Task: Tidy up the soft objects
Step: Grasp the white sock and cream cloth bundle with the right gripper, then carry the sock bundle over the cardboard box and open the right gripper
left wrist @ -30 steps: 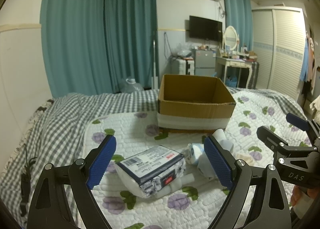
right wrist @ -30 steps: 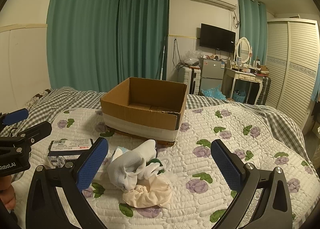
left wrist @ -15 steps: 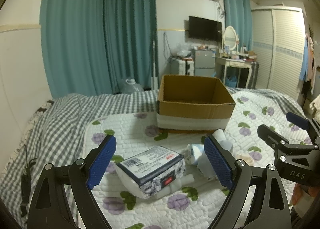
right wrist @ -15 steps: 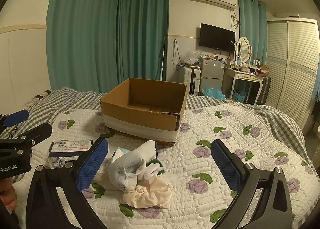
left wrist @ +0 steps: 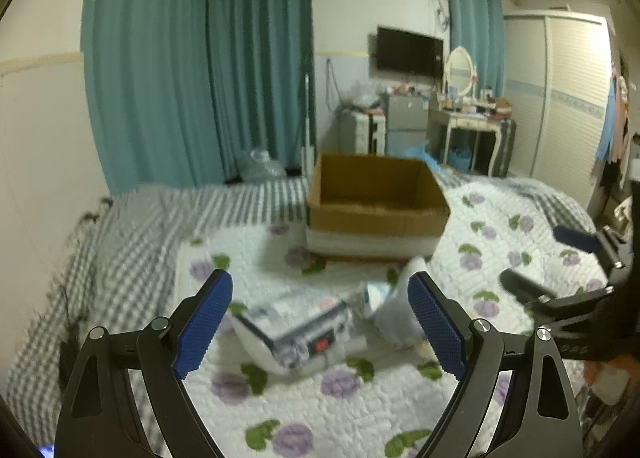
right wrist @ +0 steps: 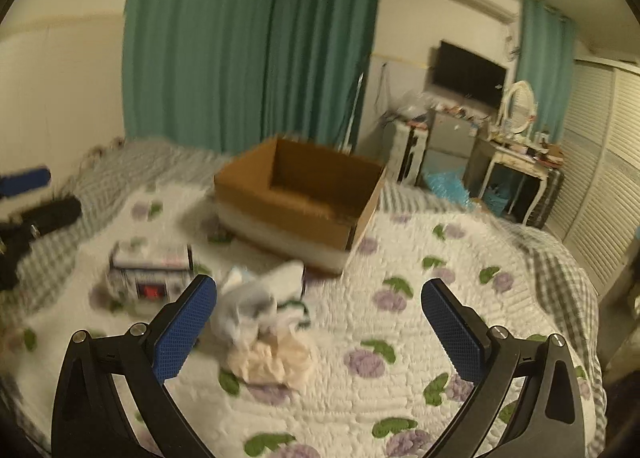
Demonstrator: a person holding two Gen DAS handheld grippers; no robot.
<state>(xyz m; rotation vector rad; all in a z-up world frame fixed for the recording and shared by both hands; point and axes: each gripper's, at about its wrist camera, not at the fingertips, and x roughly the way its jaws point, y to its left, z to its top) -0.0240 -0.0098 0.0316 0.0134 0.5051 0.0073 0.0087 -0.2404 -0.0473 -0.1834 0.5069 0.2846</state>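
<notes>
Blurred by motion, one wrapped pack [left wrist: 296,332] and what seems a heap of several soft cloths [right wrist: 260,322] are seen before one cardboard box [right wrist: 300,202], both left gripper [left wrist: 320,328] and right gripper [right wrist: 320,332] spread wide, empty.

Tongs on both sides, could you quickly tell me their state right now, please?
Left tongs: open, holding nothing.
Right tongs: open, holding nothing.

A crumpled white and cream cloth pile [right wrist: 264,334] lies beside a wrapped pack [left wrist: 294,328], before the open cardboard box [left wrist: 376,204].
</notes>
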